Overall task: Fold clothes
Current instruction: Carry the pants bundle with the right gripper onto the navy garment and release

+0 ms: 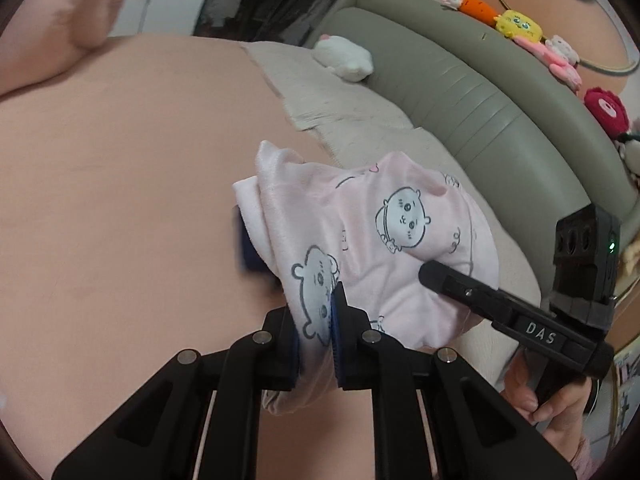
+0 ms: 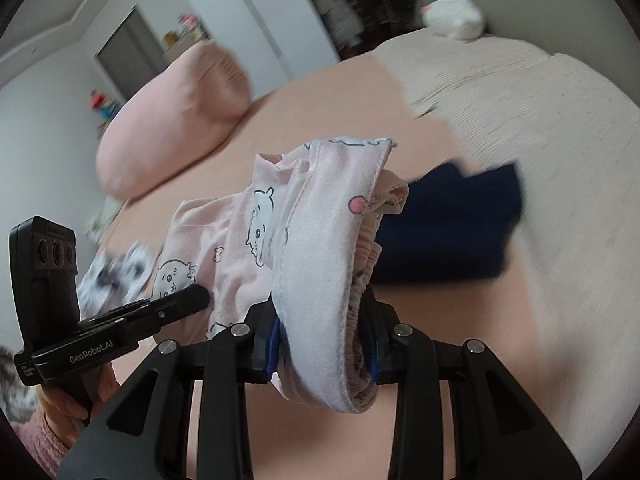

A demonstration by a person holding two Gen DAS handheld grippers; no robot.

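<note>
I have the pink printed garment (image 1: 384, 240) lifted above the bed (image 1: 120, 200), mid-frame in both views; my left gripper (image 1: 316, 344) pinches one bunched edge, my right gripper (image 2: 324, 344) clamps its elastic waistband.

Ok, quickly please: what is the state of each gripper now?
Left gripper: shut on the pink garment.
Right gripper: shut on the same garment's waistband.

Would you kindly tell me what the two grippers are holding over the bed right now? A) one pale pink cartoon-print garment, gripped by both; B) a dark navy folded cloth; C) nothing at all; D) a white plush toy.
A: the left gripper and the right gripper each pinch the same pale pink cartoon-print garment, while the navy folded cloth lies on the peach bedsheet.
</note>
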